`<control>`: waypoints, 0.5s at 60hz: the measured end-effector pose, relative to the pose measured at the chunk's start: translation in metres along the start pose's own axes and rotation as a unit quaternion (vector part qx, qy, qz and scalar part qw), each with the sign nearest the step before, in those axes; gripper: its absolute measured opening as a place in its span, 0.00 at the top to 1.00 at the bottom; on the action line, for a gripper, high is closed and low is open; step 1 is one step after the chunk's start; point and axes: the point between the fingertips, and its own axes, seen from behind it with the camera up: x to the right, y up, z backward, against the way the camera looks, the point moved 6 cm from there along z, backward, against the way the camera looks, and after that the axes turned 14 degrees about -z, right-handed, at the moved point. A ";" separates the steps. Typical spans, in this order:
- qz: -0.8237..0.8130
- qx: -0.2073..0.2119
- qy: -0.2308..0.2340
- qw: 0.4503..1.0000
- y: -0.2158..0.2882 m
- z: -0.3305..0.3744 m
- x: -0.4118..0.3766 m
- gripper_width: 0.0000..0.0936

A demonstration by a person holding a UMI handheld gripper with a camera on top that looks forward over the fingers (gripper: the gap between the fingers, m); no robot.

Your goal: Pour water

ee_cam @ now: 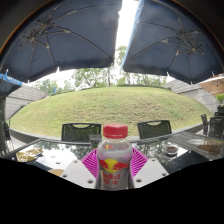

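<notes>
Btl [114, 160] w/ red cap, clear body, red/yellow label w/ white bits. My pads [90, 162] magenta. Far lawn [110, 105] green, umbrellas [70, 35] dark grey w/ pale ribs, chairs [80, 131] black mesh, sky white.

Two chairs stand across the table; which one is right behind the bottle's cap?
The left chair: its back rises just beyond the bottle, which stands between the fingers. The other chair stands off to the right.
</notes>
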 end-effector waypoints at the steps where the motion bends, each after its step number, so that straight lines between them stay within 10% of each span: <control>1: 0.006 -0.010 0.001 1.000 -0.007 -0.001 0.003 0.61; 20: 0.017 -0.028 0.005 0.999 -0.036 -0.002 0.020 0.59; 30: 0.036 -0.077 0.002 0.996 -0.046 0.007 0.020 0.22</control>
